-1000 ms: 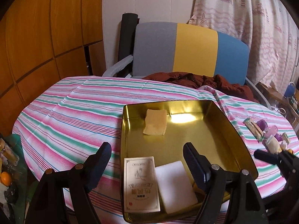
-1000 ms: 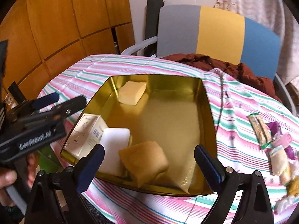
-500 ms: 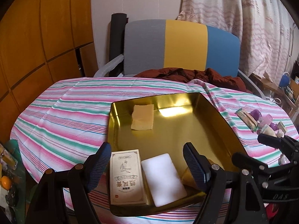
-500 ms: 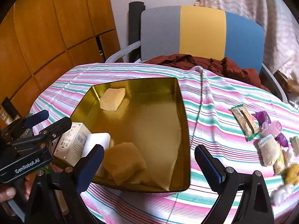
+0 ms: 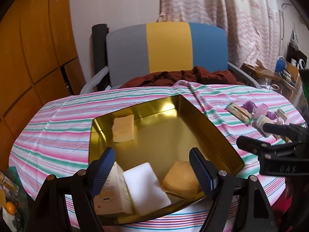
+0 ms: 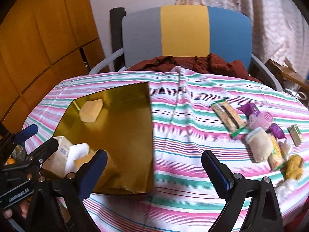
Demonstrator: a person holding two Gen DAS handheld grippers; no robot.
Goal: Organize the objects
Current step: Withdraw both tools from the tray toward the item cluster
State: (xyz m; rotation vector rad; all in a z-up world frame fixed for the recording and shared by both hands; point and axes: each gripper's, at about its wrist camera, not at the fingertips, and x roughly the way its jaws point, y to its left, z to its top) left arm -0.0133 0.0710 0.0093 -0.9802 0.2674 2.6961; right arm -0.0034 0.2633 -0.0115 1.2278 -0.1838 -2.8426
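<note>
My right claw point(image 6: 153, 169) and left claw point(image 5: 151, 166) both hang wide open, empty. The gold tin point(image 6: 123, 135) sits on the striped cloth point(image 6: 183, 135), long axis running away from me; its contents look blurry.

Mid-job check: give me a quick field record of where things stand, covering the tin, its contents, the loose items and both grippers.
tin: gold tray on the striped tablecloth, open top
in tin: pale yellow block at far corner; printed box, white block and tan sponge along near edge
loose items: cluster of snack packets and small pouches on the cloth, right of the tin
left gripper: open, empty, over the tin's near edge
right gripper: open, empty, over the cloth between tin and cluster
</note>
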